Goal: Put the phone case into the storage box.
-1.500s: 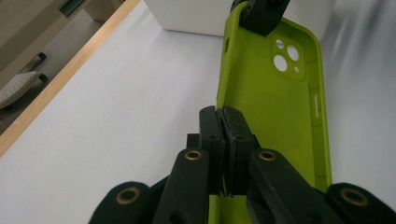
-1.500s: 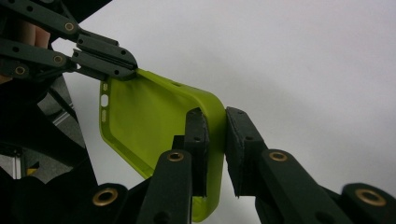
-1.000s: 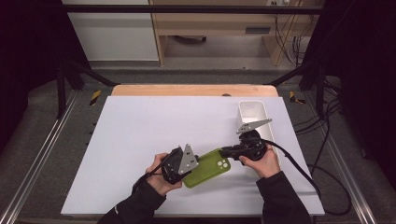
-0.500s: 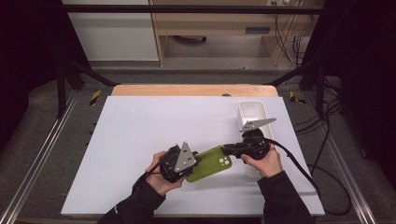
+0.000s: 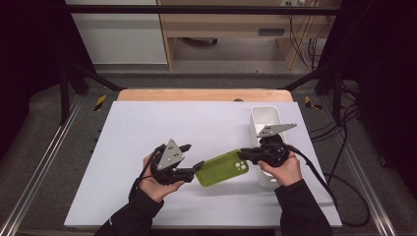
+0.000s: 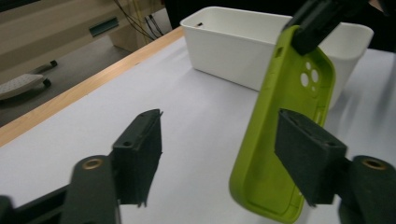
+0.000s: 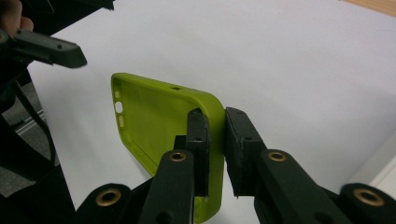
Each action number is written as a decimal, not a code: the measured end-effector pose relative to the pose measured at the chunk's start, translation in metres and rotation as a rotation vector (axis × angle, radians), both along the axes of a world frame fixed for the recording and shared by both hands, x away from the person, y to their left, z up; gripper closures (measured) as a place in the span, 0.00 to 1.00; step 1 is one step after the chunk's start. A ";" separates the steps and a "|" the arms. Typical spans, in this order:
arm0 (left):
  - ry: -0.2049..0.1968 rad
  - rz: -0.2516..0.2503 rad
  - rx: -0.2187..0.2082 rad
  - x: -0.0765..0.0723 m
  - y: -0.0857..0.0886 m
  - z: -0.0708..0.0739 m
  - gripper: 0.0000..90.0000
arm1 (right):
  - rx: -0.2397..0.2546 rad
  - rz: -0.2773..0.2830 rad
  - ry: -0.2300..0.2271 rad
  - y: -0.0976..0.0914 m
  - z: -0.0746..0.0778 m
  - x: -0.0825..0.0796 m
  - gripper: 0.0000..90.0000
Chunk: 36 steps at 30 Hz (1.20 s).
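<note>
Right gripper point(image 5: 247, 156) clamps the green phone case point(image 5: 222, 168) by its camera-end rim. Left gripper point(image 5: 192, 158), at the case's nine o'clock, has just been opening, its jaws now spread with the case's end between them, unpressed.

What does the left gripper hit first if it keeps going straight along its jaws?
Probably the green phone case: it already lies against the inner face of one jaw of the left gripper, whose jaws have just been opening off it. Beyond it stands the white bin. Depth is hard to judge.
</note>
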State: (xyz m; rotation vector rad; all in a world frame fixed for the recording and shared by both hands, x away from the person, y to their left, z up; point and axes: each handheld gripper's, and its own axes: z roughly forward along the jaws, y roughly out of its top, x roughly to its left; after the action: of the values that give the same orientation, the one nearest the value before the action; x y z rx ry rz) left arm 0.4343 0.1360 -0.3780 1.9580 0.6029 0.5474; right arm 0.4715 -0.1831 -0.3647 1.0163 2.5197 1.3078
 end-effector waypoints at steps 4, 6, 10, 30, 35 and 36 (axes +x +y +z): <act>0.035 0.013 -0.084 0.005 0.016 -0.002 0.23 | -0.003 -0.007 -0.026 -0.003 0.003 -0.001 0.90; 0.054 0.017 -0.107 0.007 0.022 -0.004 0.21 | -0.004 -0.007 -0.029 -0.004 0.004 -0.001 0.90; 0.059 0.029 -0.114 0.008 0.032 -0.010 0.15 | -0.013 -0.015 -0.059 -0.008 0.007 -0.003 0.90; 0.115 0.087 -0.188 0.012 0.082 -0.034 0.08 | -0.056 -0.022 -0.211 -0.022 0.035 -0.011 0.90; 0.119 0.106 -0.182 0.012 0.093 -0.041 0.08 | -0.077 -0.026 -0.239 -0.023 0.044 -0.011 0.90; 0.121 0.112 -0.182 0.012 0.096 -0.042 0.08 | -0.085 -0.028 -0.247 -0.024 0.047 -0.011 0.90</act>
State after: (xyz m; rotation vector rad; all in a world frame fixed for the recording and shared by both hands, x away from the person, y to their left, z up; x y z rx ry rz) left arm 0.4465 0.2315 -0.4201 1.8013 0.8143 0.4291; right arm 0.4607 -0.2067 -0.3181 0.8146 2.3458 1.2232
